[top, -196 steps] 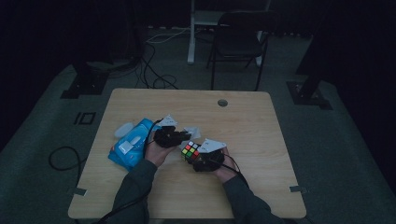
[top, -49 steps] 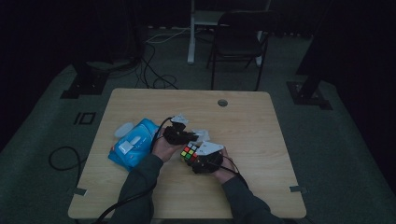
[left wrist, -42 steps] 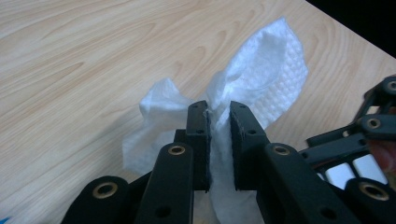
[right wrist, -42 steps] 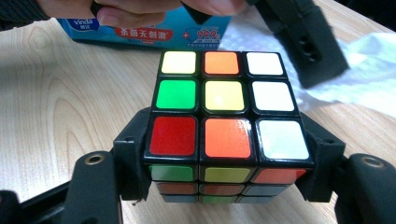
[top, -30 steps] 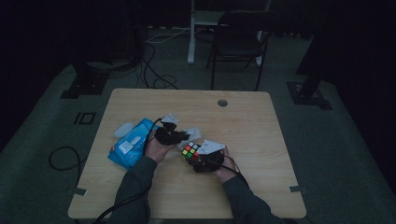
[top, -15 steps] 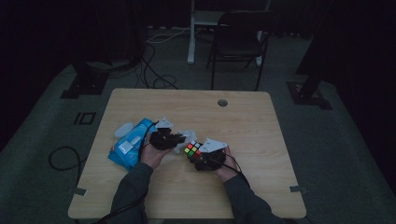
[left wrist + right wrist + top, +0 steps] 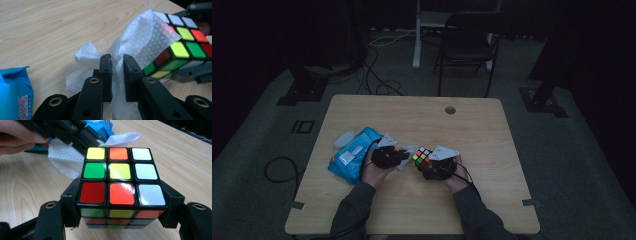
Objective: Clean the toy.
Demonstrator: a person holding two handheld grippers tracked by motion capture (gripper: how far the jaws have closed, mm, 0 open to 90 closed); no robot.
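A scrambled puzzle cube (image 7: 118, 182) sits between the jaws of my right gripper (image 7: 120, 207), which is shut on its two sides and holds it just above the table. In the high view the cube (image 7: 422, 156) is near the table's middle, with the right gripper (image 7: 432, 167) behind it. My left gripper (image 7: 117, 66) is shut on a white wet wipe (image 7: 130, 47), whose upper flap lies against the cube (image 7: 185, 37). From above, the left gripper (image 7: 398, 157) is just left of the cube, with the wipe (image 7: 408, 151) between them.
A blue pack of wet wipes (image 7: 352, 160) lies on the wooden table (image 7: 492, 135) to the left of the left hand; its corner (image 7: 15, 92) is beside the left jaws. A cable hole (image 7: 450, 110) is at the far side. A chair (image 7: 467, 45) stands beyond the table.
The left gripper with the wipe has shifted slightly left and back toward the cube over the last second. The right gripper and the cube have stayed in place.
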